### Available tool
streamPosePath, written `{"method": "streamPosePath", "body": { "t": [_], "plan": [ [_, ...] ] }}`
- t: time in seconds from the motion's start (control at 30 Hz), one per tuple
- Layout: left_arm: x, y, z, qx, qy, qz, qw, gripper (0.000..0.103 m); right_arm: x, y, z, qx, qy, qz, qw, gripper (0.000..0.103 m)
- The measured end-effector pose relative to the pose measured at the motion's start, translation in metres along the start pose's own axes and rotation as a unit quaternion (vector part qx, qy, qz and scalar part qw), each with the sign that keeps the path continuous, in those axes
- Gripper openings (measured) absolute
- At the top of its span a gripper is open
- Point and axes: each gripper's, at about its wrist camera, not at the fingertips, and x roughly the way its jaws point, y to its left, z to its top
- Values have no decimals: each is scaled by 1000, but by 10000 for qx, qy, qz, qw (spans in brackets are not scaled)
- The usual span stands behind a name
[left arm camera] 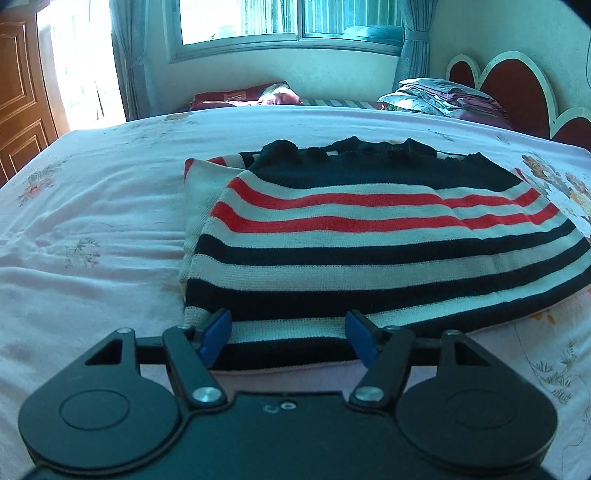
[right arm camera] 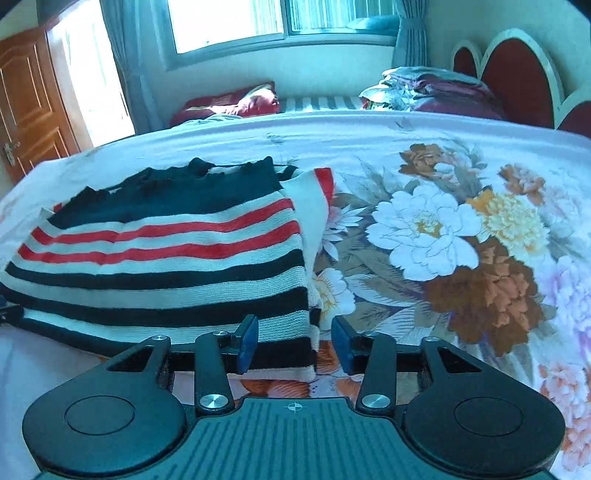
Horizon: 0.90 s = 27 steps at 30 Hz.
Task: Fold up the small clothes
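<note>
The striped sweater [left arm camera: 369, 236] lies partly folded on the bed, its sides turned in so that it makes a broad block. Its black knit part is at the far end, the red and white stripes run across the middle, and black and white stripes reach the near hem. It rests on a pale sheet [left arm camera: 92, 221] that is plain pink to the left and carries a large flower print to the right.

The left gripper [left arm camera: 288, 341] sits at the near hem toward the sweater's left corner, its blue pads standing wide with the hem lying between them, not pinched. The right gripper [right arm camera: 294, 343] is at the near right corner; its jaws stand at a middling width, the corner of the hem lying between them, the right pad clear of the cloth.

At the far side of the bed lie a dark red pillow [right arm camera: 229, 101] and a stack of folded bedding [right arm camera: 424, 88] before a red headboard [right arm camera: 517, 74]. A window [left arm camera: 240, 18] with blue curtains stands behind, a wooden door [right arm camera: 29, 96] at far left.
</note>
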Motion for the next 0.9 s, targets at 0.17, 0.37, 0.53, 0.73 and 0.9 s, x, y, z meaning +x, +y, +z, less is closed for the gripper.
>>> {"method": "streamPosePath", "body": {
  "t": [0.17,0.37,0.53,0.73,0.9],
  "plan": [
    [4,8,-2,-72,82,-105,9999,68,13,1,-11,-288,426,-209,9985,3],
    [-8,13,-3,-101,59,-41,9999,63,-20,19,-1,-505,-288,-390,9975,3],
    [0,8,-4,-67,157,65,9998,63,13,31,-20,-1035,395,-415,9930,3],
    [-1,8,-6,-141,143,109,9997,63,13,33,-26,-984,355,-472,9934,3],
    [-3,8,-5,-138,171,128,9997,63,12,35,-25,-1072,386,-519,9921,3]
  ]
}}
